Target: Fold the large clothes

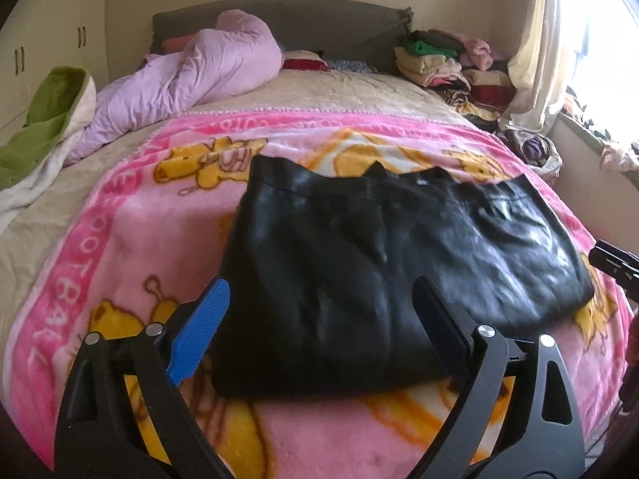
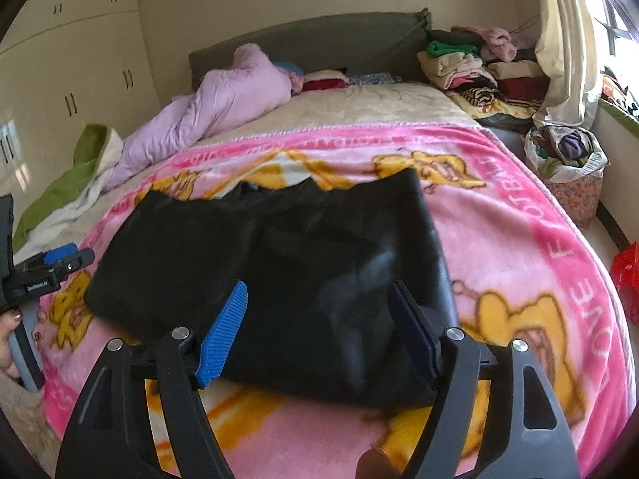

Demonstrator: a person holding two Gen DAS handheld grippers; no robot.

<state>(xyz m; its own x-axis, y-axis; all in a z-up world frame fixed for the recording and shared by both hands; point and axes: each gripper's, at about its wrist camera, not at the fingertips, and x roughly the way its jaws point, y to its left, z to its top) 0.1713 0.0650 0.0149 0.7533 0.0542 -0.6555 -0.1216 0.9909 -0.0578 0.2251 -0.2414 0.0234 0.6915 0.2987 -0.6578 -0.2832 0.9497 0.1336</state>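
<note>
A black garment [image 1: 383, 263] lies folded into a flat rectangle on the pink cartoon blanket [image 1: 120, 239] of the bed. My left gripper [image 1: 319, 291] hovers above its near left part, jaws wide apart, nothing between the blue pads. In the right wrist view the same black garment [image 2: 279, 263] lies ahead, and my right gripper [image 2: 317, 299] stands open over its near right part, holding nothing. The left gripper [image 2: 60, 259] shows at the left edge of that view, held by a hand [image 2: 8, 343]. The right gripper's tip [image 1: 615, 263] peeks in at the right edge of the left view.
A lilac duvet [image 1: 191, 76] and a green-and-white blanket [image 1: 44, 119] lie bunched at the bed's far left. Stacks of folded clothes [image 2: 471, 68] sit by the headboard at the right. A basket of clothes [image 2: 567, 167] and a red object [image 2: 627, 275] stand beside the bed.
</note>
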